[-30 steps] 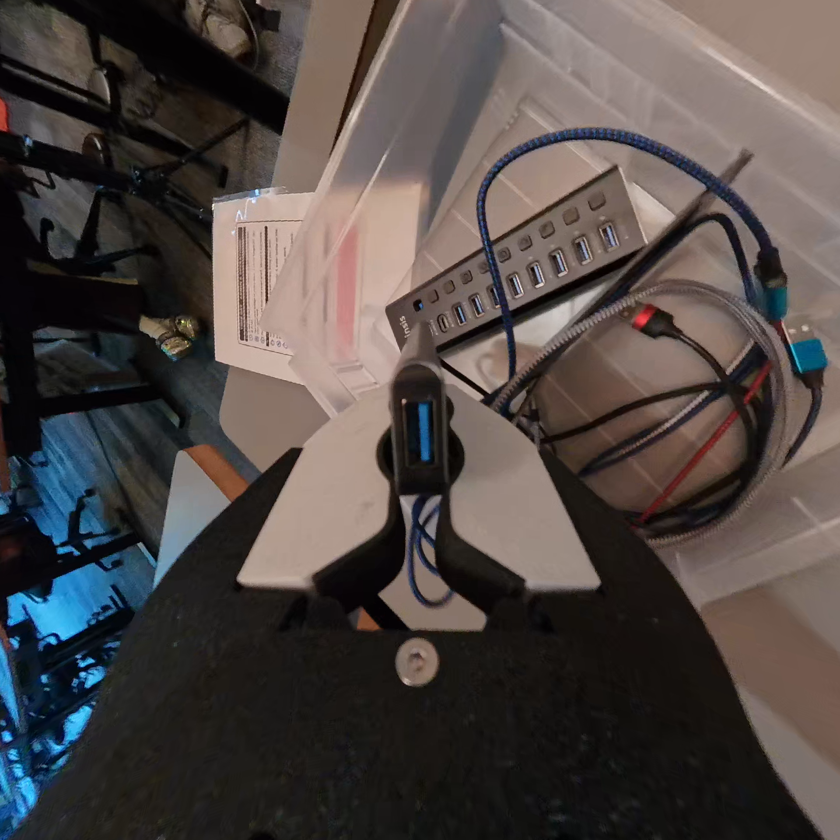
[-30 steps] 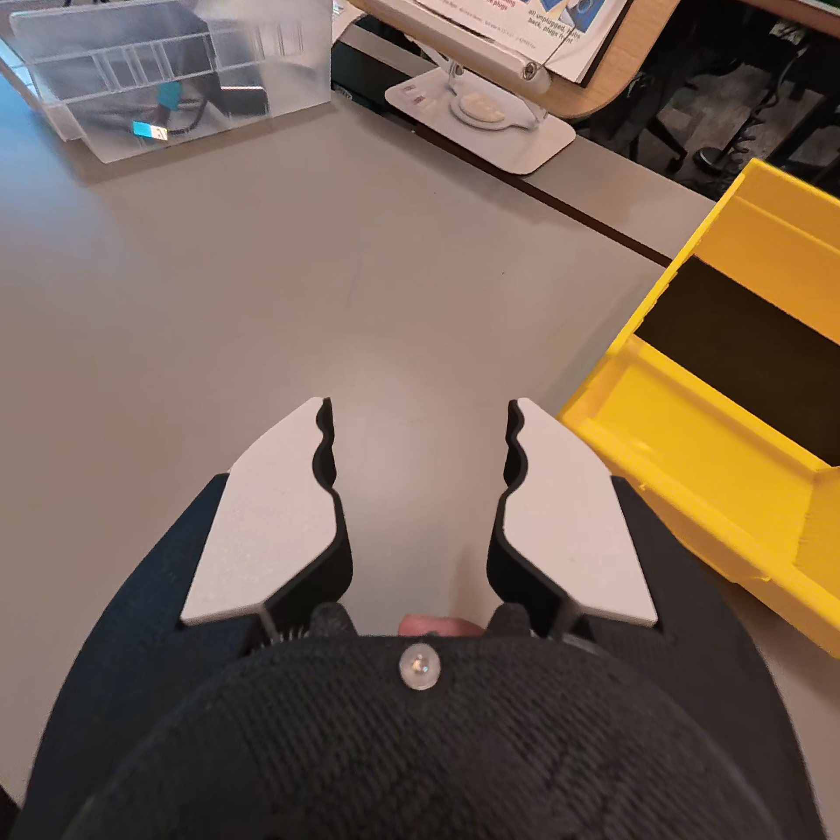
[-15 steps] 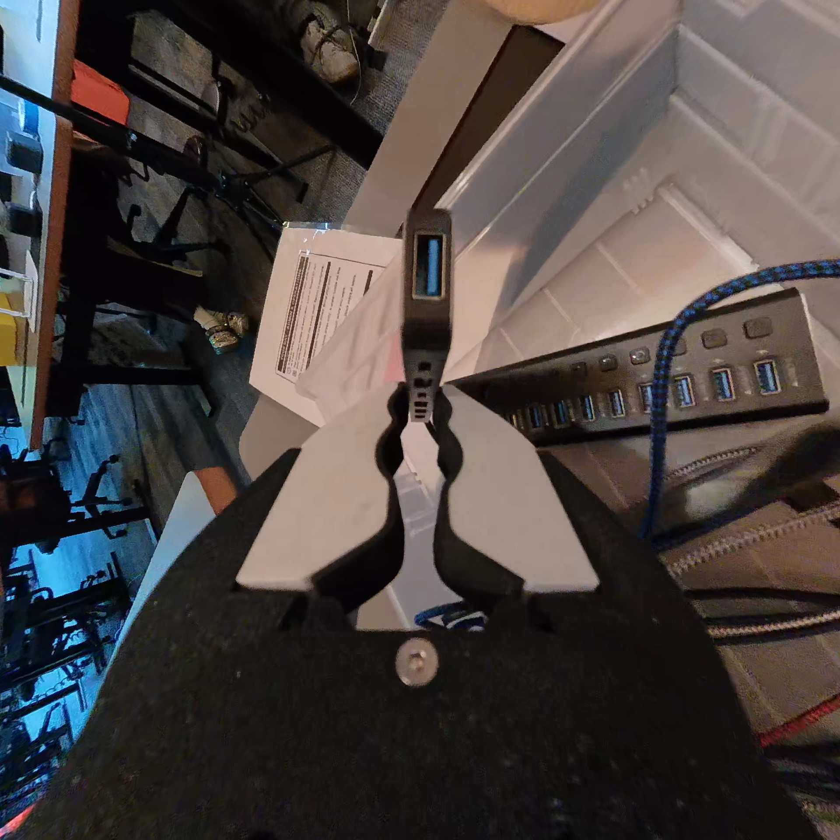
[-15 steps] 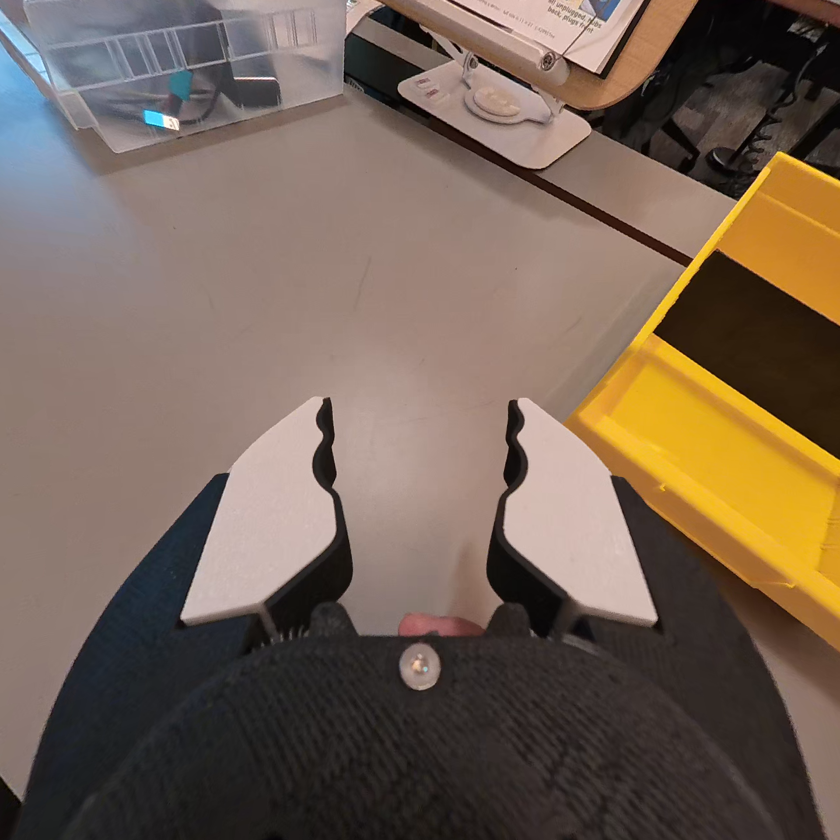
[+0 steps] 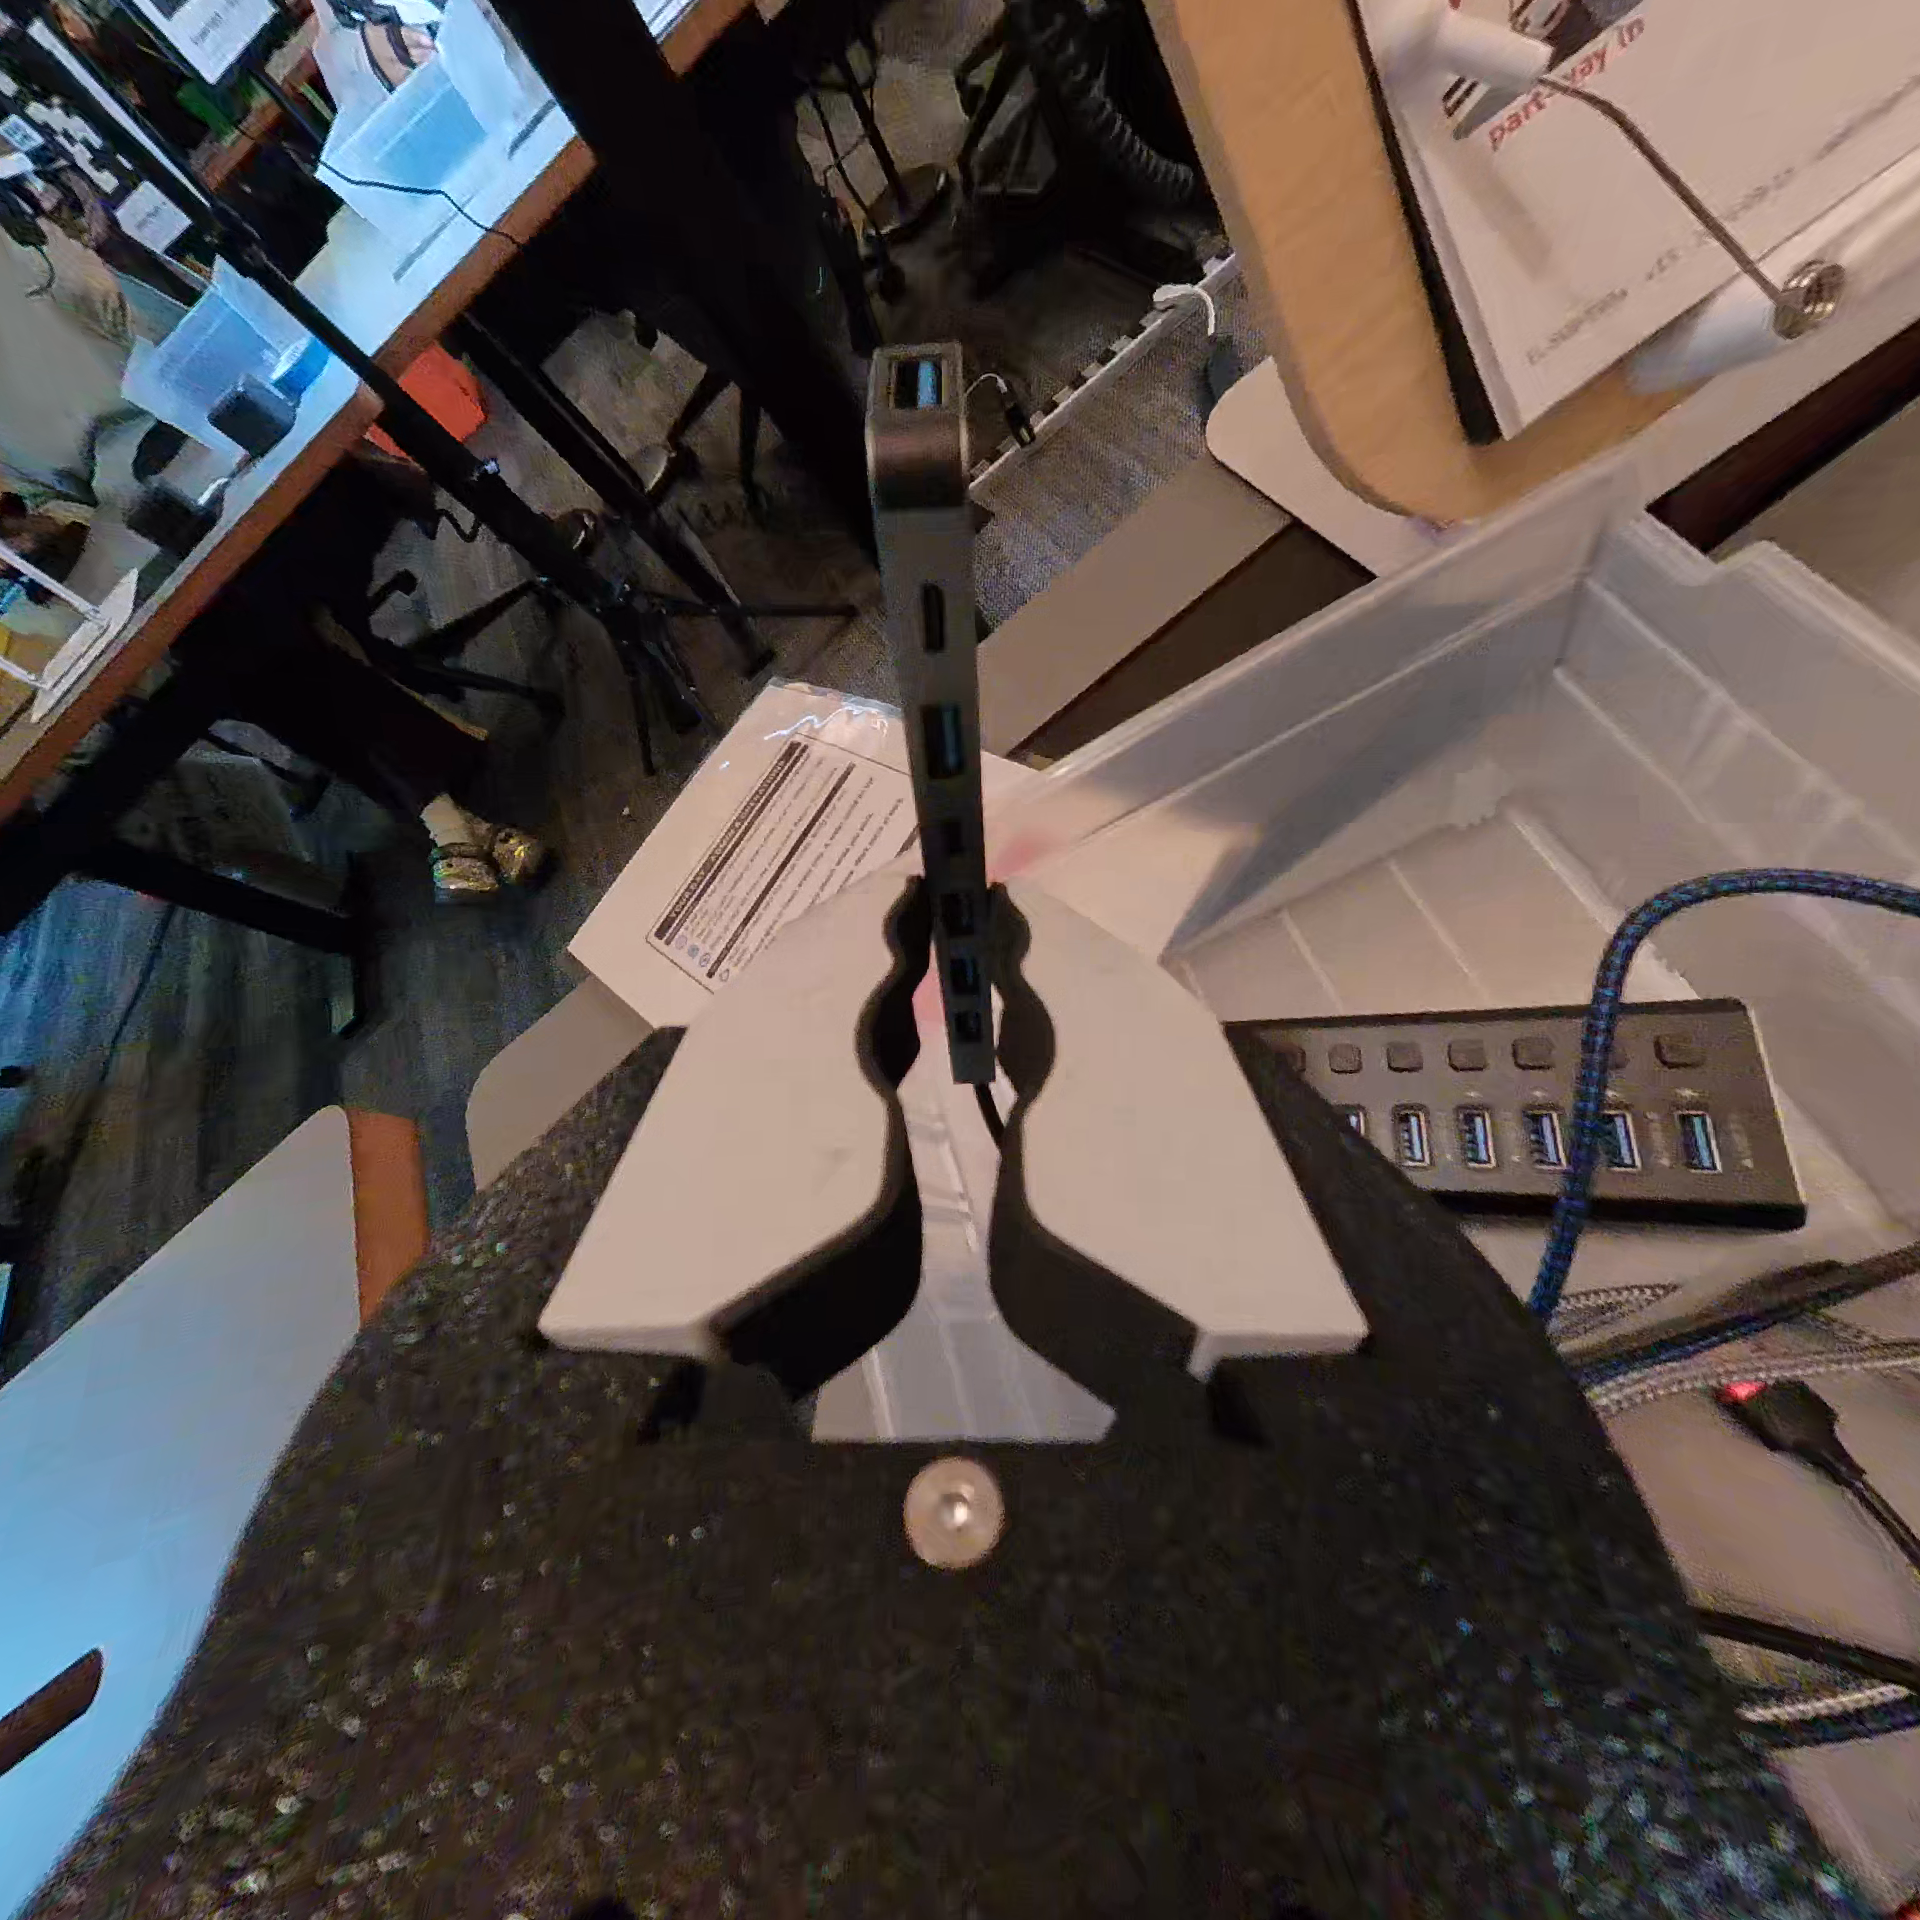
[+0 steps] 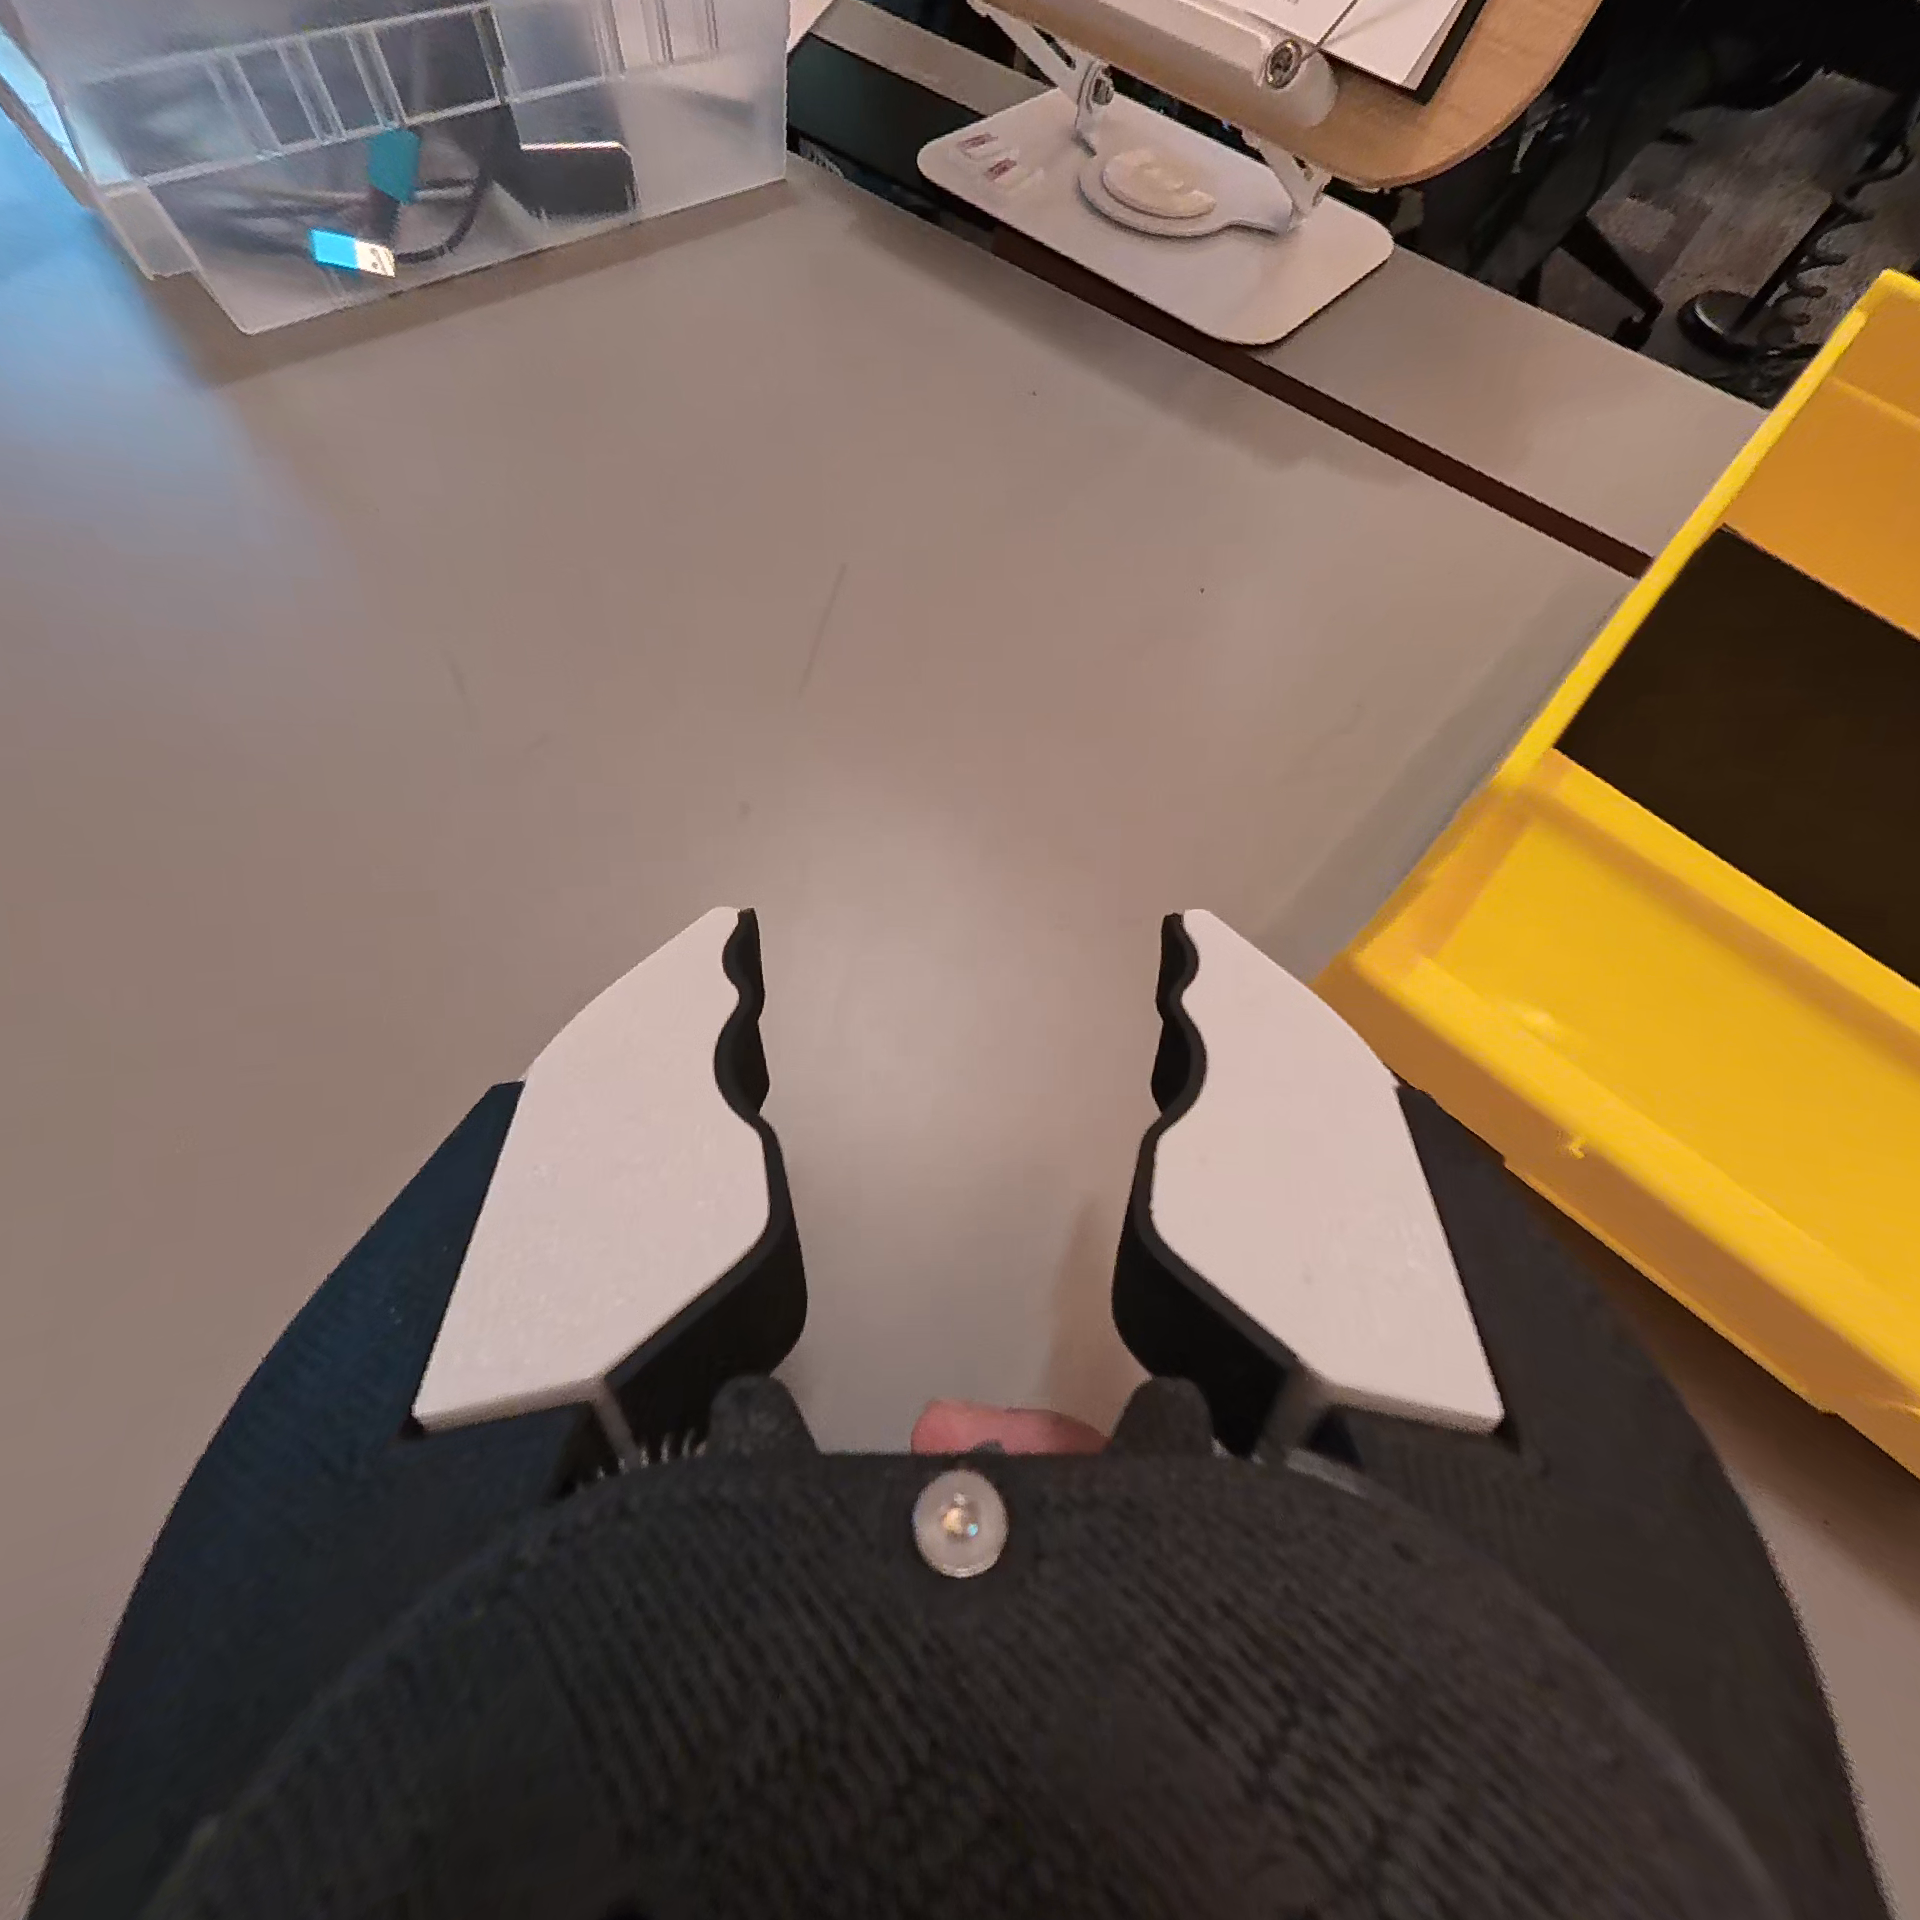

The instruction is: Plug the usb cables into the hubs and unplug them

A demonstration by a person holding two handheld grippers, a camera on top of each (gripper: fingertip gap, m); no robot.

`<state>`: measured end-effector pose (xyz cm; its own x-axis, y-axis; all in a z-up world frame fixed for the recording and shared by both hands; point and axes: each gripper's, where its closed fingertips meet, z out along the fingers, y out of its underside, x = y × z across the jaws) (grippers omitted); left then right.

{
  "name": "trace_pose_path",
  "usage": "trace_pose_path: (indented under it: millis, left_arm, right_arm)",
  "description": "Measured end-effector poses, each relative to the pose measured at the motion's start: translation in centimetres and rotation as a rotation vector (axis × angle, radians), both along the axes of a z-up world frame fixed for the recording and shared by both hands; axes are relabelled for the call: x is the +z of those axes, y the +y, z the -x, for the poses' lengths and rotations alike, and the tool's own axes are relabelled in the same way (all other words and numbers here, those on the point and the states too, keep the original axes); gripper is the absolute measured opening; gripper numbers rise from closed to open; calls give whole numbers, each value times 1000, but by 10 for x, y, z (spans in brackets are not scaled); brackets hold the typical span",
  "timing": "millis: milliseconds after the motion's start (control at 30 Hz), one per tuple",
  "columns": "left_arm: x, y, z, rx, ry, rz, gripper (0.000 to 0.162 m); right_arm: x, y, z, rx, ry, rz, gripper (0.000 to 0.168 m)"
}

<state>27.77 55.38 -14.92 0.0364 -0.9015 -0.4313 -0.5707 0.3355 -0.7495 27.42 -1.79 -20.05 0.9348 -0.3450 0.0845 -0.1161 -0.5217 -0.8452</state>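
Left wrist view first: my left gripper [image 5: 954, 925] is clamped on the small dark hub [image 5: 928, 665], and it's come right up out of the clear bin [image 5: 1662, 665]. A second ago that hub was low over the cable pile; now it stands tall above the bin's rim, gripped near its cabled end, ports facing me. The long black hub [image 5: 1538, 1112] lies on the bin floor, with the blue braided cable [image 5: 1600, 1039] draped across it and the other cables [image 5: 1766, 1351] coiled beside it.

Right wrist view: my right gripper [image 6: 961, 1023] hangs spread wide with nothing in it over the grey table [image 6: 623, 623], next to the yellow bin [image 6: 1621, 1039], barely moved. Nothing's plugged into the small hub yet, I'd say; a cable has to be fetched.
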Motion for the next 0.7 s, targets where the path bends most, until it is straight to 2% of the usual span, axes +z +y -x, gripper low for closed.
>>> trace_pose_path:
  millis: [133, 200, 300, 400, 633, 700]
  left_arm:
    - [-2, -6, 2, -41, -7, -4, 10]
    - [-13, -12, 5, -54, 69, 4, 10]
    - [-30, -9, 11, -23, 186, -19, 10]
    - [-35, -3, 10, 38, 216, -34, 10]
    - [-27, 4, -8, 177, -11, 146, 10]
    - [-27, 8, -7, 202, -29, 150, 10]
  right_arm:
    - [-2, 2, 0, 9, -3, 13, 74]
    - [-4, 3, 0, 8, 3, 9, 74]
    - [-7, 7, 0, 13, 16, 9, 74]
    - [-8, 14, 1, 29, 15, 15, 74]
    - [-9, 24, 3, 52, 16, 18, 74]
    - [-10, 24, 4, 55, 22, 15, 74]
